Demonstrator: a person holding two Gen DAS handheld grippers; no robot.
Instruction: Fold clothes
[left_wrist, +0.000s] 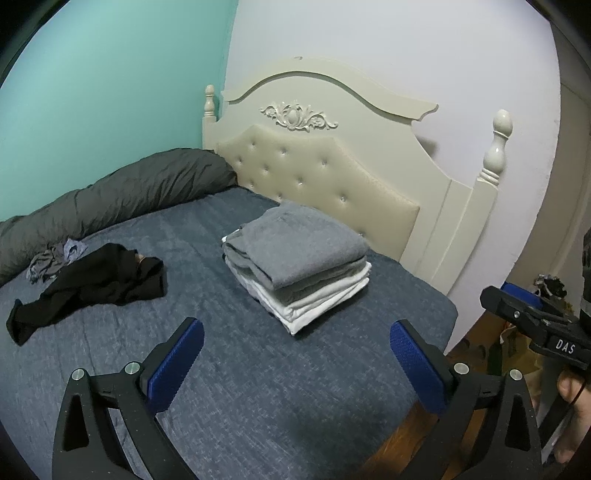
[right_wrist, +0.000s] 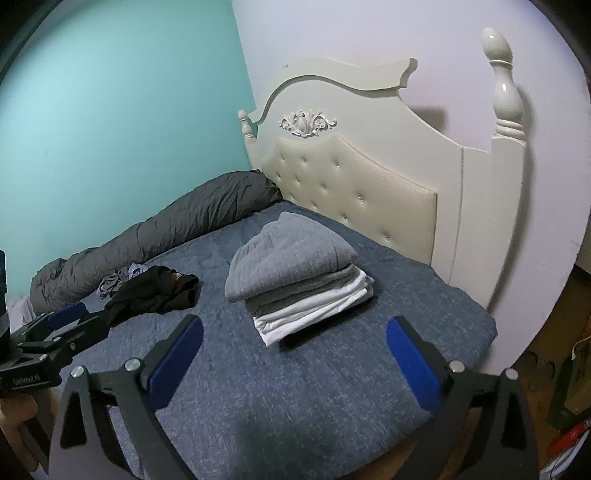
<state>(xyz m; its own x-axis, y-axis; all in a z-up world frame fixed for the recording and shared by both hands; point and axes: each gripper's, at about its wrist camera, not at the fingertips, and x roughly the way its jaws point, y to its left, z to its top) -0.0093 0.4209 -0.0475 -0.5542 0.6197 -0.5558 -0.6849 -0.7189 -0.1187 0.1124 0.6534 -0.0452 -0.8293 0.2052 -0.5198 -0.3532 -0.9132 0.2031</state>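
Bed (left_wrist: 258, 406) broad and mostly bare, free room toward the foot, near edge dropping to the floor just beside the stack. Folded stack (left_wrist: 295, 266) set near the headboard (left_wrist: 332, 177), liable to topple if brushed. Black garment (left_wrist: 96, 284) lay crumpled, well apart from the stack, likely to snag the small grey bundle (left_wrist: 51, 260) touching it. Left claw (left_wrist: 295, 369) and right claw (right_wrist: 295, 362) both spread wide, grasping nothing.

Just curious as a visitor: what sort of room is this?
Most likely a home bedroom: a bed with a tufted headboard, a rolled duvet by the wall, and folded clothes stacked on it.
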